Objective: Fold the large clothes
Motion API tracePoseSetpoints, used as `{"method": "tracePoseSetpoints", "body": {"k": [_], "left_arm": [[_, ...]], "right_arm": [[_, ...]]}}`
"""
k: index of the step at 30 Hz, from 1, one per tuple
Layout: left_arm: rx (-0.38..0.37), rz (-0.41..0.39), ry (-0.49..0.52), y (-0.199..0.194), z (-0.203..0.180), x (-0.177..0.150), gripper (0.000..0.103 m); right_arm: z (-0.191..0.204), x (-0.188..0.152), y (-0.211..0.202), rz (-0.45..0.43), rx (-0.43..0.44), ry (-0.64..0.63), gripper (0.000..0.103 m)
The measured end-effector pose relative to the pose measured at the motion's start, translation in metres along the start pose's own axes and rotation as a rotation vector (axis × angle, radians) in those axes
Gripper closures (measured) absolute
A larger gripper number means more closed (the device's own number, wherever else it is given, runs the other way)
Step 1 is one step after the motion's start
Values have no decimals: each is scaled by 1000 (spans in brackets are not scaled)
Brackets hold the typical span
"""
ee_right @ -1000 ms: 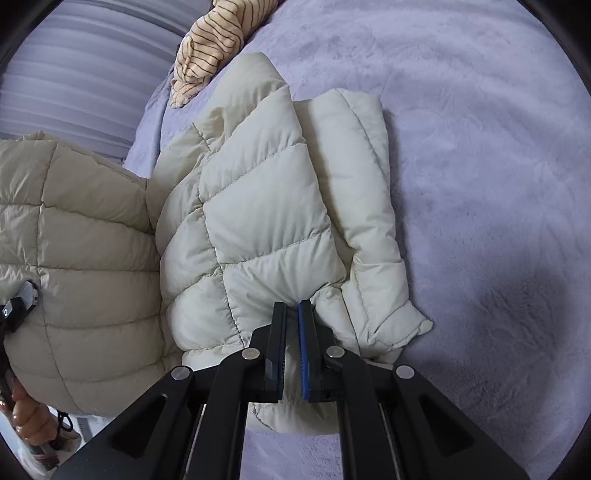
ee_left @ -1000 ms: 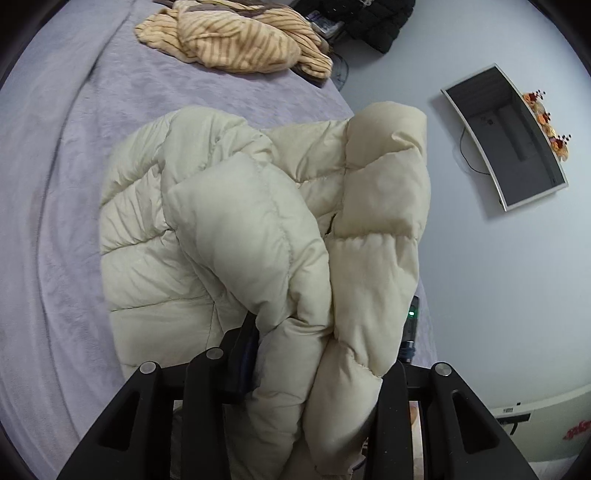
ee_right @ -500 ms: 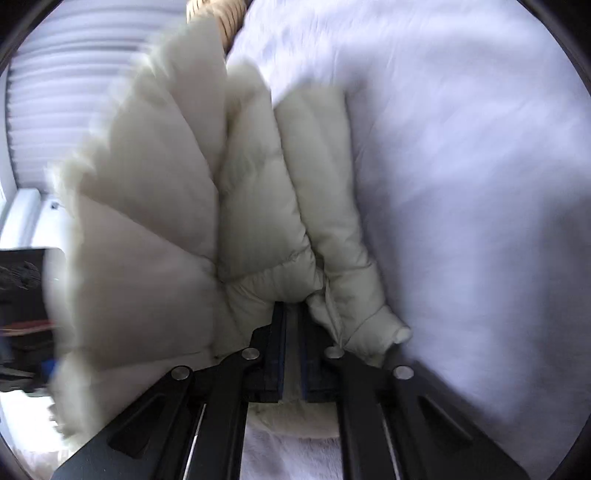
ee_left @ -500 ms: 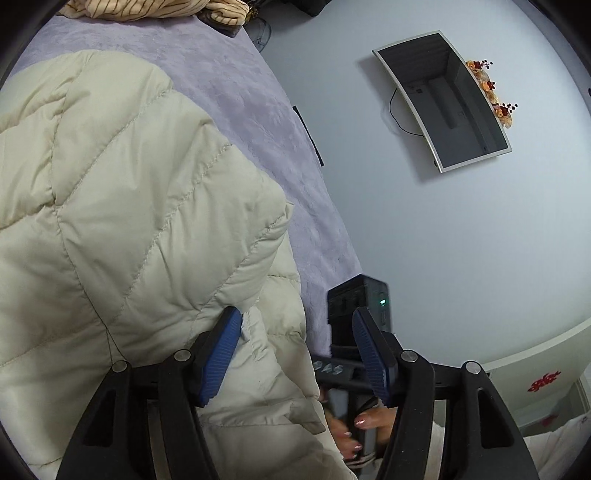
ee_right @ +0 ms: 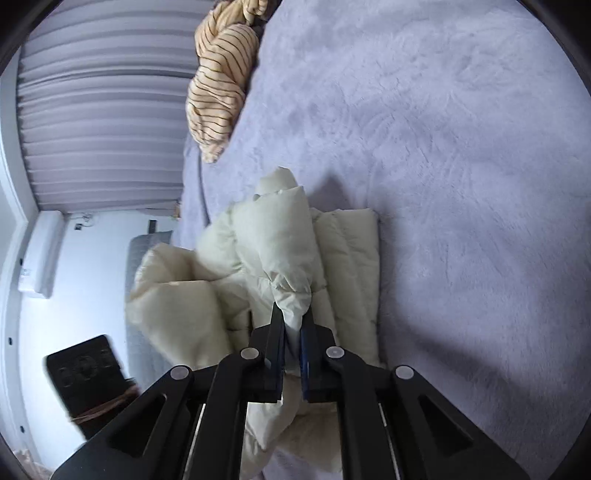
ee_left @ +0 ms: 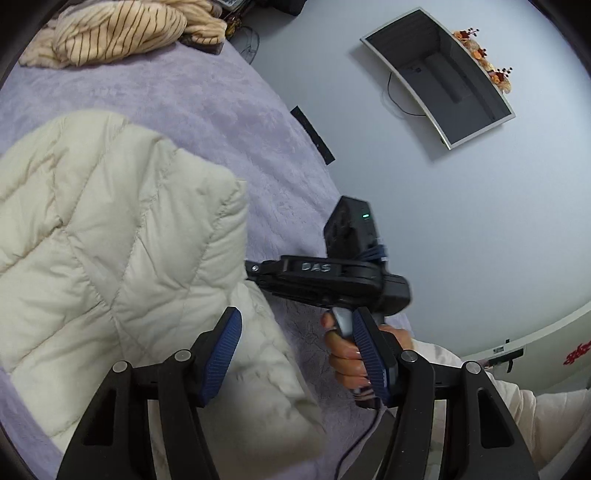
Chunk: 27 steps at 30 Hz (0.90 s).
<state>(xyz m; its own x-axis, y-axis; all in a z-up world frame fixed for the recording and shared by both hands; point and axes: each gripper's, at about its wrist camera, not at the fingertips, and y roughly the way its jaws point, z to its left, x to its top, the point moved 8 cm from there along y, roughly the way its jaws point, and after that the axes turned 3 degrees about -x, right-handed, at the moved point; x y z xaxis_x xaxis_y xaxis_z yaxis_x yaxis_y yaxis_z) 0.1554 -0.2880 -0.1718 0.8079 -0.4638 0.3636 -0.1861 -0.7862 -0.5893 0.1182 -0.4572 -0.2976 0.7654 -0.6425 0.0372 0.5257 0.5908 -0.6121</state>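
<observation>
A cream quilted puffer jacket (ee_left: 103, 251) lies folded on the lilac bed cover (ee_left: 207, 122). My left gripper (ee_left: 295, 350) is open and empty, its blue pads just past the jacket's near right edge. The other hand-held gripper (ee_left: 332, 277) shows across that view, reaching to the jacket's edge. In the right wrist view my right gripper (ee_right: 293, 328) is shut on a fold of the jacket (ee_right: 288, 251) and holds it raised above the rest of the jacket on the bed (ee_right: 461, 184).
A striped tan garment (ee_left: 118, 33) lies bunched at the bed's far end; it also shows in the right wrist view (ee_right: 218, 85). A wall screen (ee_left: 439, 77) hangs beyond the bed. A black device (ee_right: 88, 380) is at lower left in the right wrist view.
My left gripper has let go of the jacket and opened, and the jacket half now lies folded over. My right gripper stays shut on the jacket and has lifted its fold.
</observation>
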Motion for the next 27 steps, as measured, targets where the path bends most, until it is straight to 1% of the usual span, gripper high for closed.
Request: {"method": "tracePoseSetpoints", "body": {"k": [1,3,5,6,8,10,11,13,14,15,17,20,22,23,25,27], "left_arm": [[17,-18,18,-14,-2,1,40],[68,-69,44,-45,5,5,40],[153,-126,40,-73,30,10,40],[203,-147,27,-83,48,13,40],[320,-165,-39,-96,99,14,40],[396,-169,-113,-99,157,11,40],[400,-169,-155,-97,178,10,40],[346,-179,-232,-88,206,8,40],[320,-181,-247,-82,213,6,40],[299,-180,-235,-75,211,8,40],[282,-163,-165,-61,194,11,40],[281,-135,-69,-42,162,15,40],[293,-129,-53,-34,148,18,40],[309,-128,-46,-30,144,19,40],[379,-123,-24,-25,137,20,40],[440,-119,1,-20,133,21,40]], "right_arm": [[2,2,3,5,-28,-11,97],[8,-2,4,10,-38,-15,97],[6,-2,3,12,-37,-24,97],[4,-5,0,16,-37,-36,97],[1,0,5,27,-44,-61,97],[-2,4,9,36,-46,-80,97],[1,10,16,39,-48,-89,97],[6,20,31,47,-58,-114,97],[7,20,33,52,-63,-131,97],[10,21,34,58,-69,-149,97],[16,23,37,77,-80,-192,97],[29,26,55,128,-79,-263,97],[37,26,72,168,-69,-294,97],[39,26,81,183,-62,-300,97],[38,25,96,202,-50,-287,97],[32,27,103,205,-29,-240,98]]}}
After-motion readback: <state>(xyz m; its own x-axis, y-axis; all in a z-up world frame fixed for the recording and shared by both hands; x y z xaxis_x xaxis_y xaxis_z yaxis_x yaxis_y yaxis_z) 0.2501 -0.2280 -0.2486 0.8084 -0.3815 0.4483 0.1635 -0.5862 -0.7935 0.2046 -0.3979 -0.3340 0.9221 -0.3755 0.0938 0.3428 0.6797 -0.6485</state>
